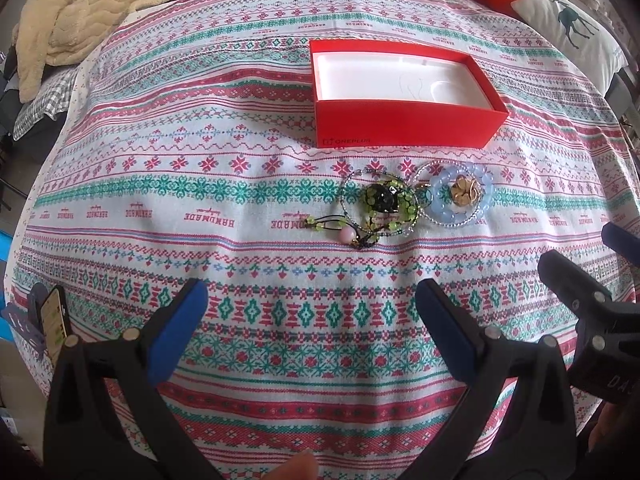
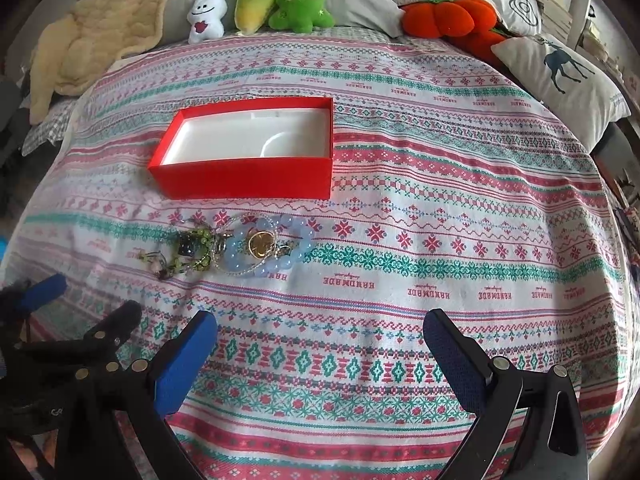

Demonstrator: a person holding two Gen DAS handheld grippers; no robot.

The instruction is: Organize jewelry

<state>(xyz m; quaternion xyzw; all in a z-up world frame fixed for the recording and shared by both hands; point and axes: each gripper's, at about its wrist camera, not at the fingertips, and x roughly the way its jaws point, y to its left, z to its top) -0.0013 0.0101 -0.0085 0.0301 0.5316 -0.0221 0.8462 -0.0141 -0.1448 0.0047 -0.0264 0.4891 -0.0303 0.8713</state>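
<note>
A pile of jewelry lies on the patterned cloth in front of an open red box (image 1: 404, 120) with a white lining. It holds a green bead bracelet with a black stone (image 1: 384, 200), a pale blue bead bracelet (image 1: 460, 196) and a gold flower piece (image 1: 464, 192). In the right wrist view the box (image 2: 244, 178) is far left, with the blue bracelet (image 2: 268, 248) and green bracelet (image 2: 192, 248) before it. My left gripper (image 1: 312, 312) is open and empty, short of the pile. My right gripper (image 2: 320, 340) is open and empty, right of the pile.
Plush toys (image 2: 256, 4) and an orange plush (image 2: 452, 16) line the far edge. A deer pillow (image 2: 560, 76) lies at far right, a beige blanket (image 2: 100, 28) at far left. A phone (image 1: 54, 320) stands at the near left.
</note>
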